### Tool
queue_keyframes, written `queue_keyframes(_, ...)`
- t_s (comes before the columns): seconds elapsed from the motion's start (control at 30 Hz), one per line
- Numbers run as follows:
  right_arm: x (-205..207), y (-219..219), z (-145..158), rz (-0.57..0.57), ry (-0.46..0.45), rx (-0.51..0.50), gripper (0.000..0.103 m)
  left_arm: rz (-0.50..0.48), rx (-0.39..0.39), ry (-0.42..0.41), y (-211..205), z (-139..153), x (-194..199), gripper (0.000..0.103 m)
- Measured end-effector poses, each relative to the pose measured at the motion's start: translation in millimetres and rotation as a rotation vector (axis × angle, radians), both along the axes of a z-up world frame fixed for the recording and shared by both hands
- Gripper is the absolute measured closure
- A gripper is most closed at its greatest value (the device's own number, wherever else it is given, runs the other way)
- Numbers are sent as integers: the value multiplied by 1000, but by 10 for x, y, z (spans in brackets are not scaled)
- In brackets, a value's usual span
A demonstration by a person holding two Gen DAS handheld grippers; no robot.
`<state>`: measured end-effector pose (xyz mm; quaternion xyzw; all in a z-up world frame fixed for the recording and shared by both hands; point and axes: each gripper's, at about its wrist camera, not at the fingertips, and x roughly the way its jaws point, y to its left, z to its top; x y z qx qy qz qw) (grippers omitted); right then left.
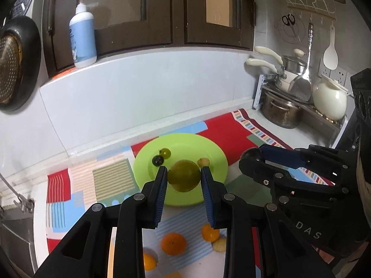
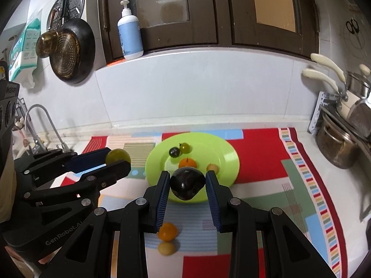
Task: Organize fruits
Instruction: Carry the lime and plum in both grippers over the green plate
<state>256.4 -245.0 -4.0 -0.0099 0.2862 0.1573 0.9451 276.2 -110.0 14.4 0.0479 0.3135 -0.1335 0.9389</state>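
Observation:
My left gripper (image 1: 184,173) is shut on a green round fruit (image 1: 184,176) and holds it above the near side of the green plate (image 1: 215,153). My right gripper (image 2: 187,180) is shut on a dark plum (image 2: 187,183) above the plate's (image 2: 229,153) near edge. On the plate lie a dark grape (image 2: 174,151), a green grape (image 2: 185,147), an orange fruit (image 2: 187,162) and a small pale fruit (image 2: 212,167). The left gripper with its green fruit (image 2: 117,155) shows at the left of the right wrist view.
Orange fruits (image 1: 174,243) (image 1: 209,232) and a pale one (image 1: 219,245) lie on the patterned mat (image 2: 266,157) in front of the plate. Pots on a rack (image 1: 281,111) stand at the right, a tap (image 2: 38,125) at the left, a soap bottle (image 1: 82,34) on the ledge.

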Motion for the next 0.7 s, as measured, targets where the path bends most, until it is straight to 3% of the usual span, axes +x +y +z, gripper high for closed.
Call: queue_keyframes(0.7,697,-1,155,-15,-2,-13,70,16,10,33,-30,7,667,73)
